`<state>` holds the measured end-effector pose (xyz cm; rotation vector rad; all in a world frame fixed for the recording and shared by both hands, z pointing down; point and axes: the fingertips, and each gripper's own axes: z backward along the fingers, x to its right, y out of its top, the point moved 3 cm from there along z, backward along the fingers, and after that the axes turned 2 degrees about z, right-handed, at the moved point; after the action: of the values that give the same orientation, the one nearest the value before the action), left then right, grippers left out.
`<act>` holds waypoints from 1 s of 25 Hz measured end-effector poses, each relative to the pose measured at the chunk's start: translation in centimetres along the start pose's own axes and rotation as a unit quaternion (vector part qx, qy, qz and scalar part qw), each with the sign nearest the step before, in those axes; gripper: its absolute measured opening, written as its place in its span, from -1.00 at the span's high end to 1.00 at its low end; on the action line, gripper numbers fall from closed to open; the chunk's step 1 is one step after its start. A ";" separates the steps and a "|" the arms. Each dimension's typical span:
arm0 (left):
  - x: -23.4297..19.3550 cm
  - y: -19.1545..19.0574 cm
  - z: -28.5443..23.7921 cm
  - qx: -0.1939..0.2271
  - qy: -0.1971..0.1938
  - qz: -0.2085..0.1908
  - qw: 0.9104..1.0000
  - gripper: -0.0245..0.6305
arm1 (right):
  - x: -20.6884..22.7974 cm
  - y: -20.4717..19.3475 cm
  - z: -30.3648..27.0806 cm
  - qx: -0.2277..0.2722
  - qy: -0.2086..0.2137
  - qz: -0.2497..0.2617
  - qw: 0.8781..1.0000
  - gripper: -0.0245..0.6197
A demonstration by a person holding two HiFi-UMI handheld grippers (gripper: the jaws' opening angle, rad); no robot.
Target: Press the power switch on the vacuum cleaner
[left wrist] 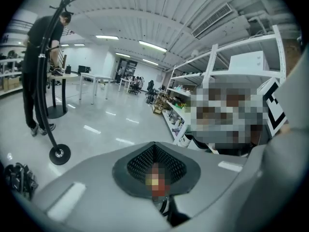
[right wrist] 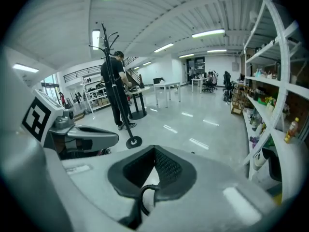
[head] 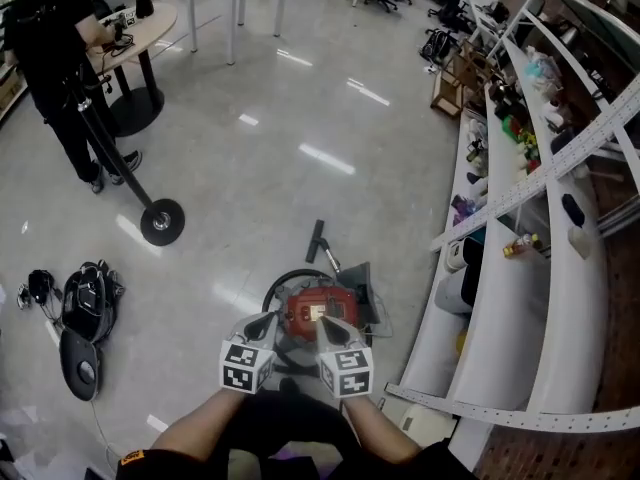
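Low in the middle of the head view, the left gripper (head: 264,322) and the right gripper (head: 329,328) are held side by side, each with its marker cube nearest the camera. The red vacuum cleaner (head: 318,311) stands on the floor (head: 300,118) just above their tips in the frame. The right gripper's tip overlaps the vacuum cleaner's top, but whether it touches cannot be told. A black hose (head: 283,277) curls at the vacuum cleaner's upper left, and a dark nozzle (head: 316,240) lies above it.

In the left gripper view, the left gripper (left wrist: 155,164) has its jaws together, the dark ribbed pads forming a closed notch with nothing clamped. In the right gripper view, the right gripper (right wrist: 153,166) also has its jaws brought together and empty, with a thin black cable (right wrist: 145,195) looping below the notch.

At the upper left of the head view a person (head: 55,68) stands by a round surface (head: 145,23). A coat stand's base (head: 162,221) sits left of centre, and a dark bag (head: 90,298) lies at lower left. Shelves (head: 560,268) fill the right side.
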<state>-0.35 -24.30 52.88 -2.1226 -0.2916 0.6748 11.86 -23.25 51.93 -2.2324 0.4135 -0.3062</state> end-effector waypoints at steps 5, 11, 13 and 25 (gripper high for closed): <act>2.3 1.1 4.3 0.039 0.027 -0.002 0.999 0.88 | -1.3 2.2 5.1 0.042 0.021 0.023 0.999 0.95; 6.0 1.4 8.4 0.085 0.060 0.005 0.995 0.88 | -2.2 2.8 9.7 0.085 0.046 0.056 0.994 0.95; 7.1 1.1 9.5 0.094 0.070 0.006 0.993 0.88 | -2.5 2.5 10.8 0.093 0.057 0.061 0.992 0.95; 8.4 -2.4 15.5 0.110 0.131 0.007 0.985 0.88 | -5.9 -0.1 13.5 0.106 0.117 0.077 0.984 0.95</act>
<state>-2.03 -8.73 44.35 -1.9734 -0.0545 0.4081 11.17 -11.53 43.03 -1.9499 0.6440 -0.5082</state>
